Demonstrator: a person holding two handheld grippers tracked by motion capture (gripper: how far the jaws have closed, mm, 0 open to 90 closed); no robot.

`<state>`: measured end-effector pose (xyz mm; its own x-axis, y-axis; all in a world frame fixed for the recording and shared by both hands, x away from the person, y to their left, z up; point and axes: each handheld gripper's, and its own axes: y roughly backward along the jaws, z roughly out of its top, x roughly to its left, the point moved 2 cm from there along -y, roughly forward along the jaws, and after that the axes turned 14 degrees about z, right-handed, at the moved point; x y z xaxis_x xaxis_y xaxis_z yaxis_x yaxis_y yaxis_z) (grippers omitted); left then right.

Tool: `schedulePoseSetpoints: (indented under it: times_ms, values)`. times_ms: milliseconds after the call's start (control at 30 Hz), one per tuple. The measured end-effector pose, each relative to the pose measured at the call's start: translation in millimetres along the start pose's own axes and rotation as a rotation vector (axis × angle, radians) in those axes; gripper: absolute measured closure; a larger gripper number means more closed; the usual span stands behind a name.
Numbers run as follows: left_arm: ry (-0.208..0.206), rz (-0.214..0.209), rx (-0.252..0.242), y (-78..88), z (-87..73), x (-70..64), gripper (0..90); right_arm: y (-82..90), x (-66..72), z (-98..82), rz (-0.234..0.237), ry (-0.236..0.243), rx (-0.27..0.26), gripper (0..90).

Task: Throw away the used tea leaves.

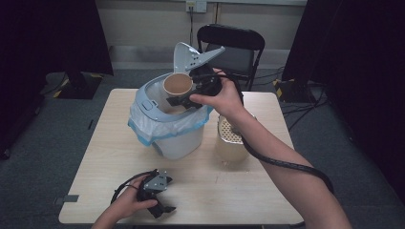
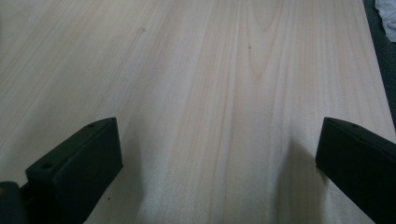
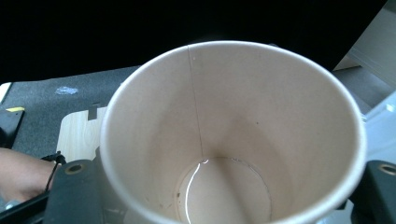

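1. The right hand-held gripper (image 1: 180, 100), in the upper middle of the high view, has its jaws about half open, closed on the sides of a paper cup (image 1: 178, 84).
2. The paper cup is held tilted above the mouth of a white bin (image 1: 179, 140), with its opening turned toward the camera. In the right gripper view the paper cup (image 3: 224, 140) looks empty inside.
3. The white bin stands on the tabletop (image 1: 95, 162) with a bag over its rim and its lid (image 1: 193, 56) raised.
4. The left hand-held gripper (image 1: 165, 209) rests low on the tabletop at the bottom left, jaws wide apart, nothing between them.
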<state>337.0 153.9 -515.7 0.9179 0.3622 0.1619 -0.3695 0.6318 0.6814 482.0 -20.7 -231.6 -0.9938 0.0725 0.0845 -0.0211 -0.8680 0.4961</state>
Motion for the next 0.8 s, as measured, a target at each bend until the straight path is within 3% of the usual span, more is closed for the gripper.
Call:
schedulePoseSetpoints:
  times_ms: [333,567,800]
  values:
    - [-0.002,-0.001,-0.003,-0.2,-0.2,0.2,0.0,-24.2,-5.0,6.0,-0.016,0.005,-0.005,25.3]
    - [-0.005,0.0,0.004,0.4,0.0,0.3,0.0,-36.3,-16.6,4.5,-0.051,-0.022,-0.017,25.3]
    - [-0.002,-0.001,-0.003,-0.1,-0.1,0.2,0.0,-44.1,-24.5,2.2,-0.108,-0.02,-0.007,25.2]
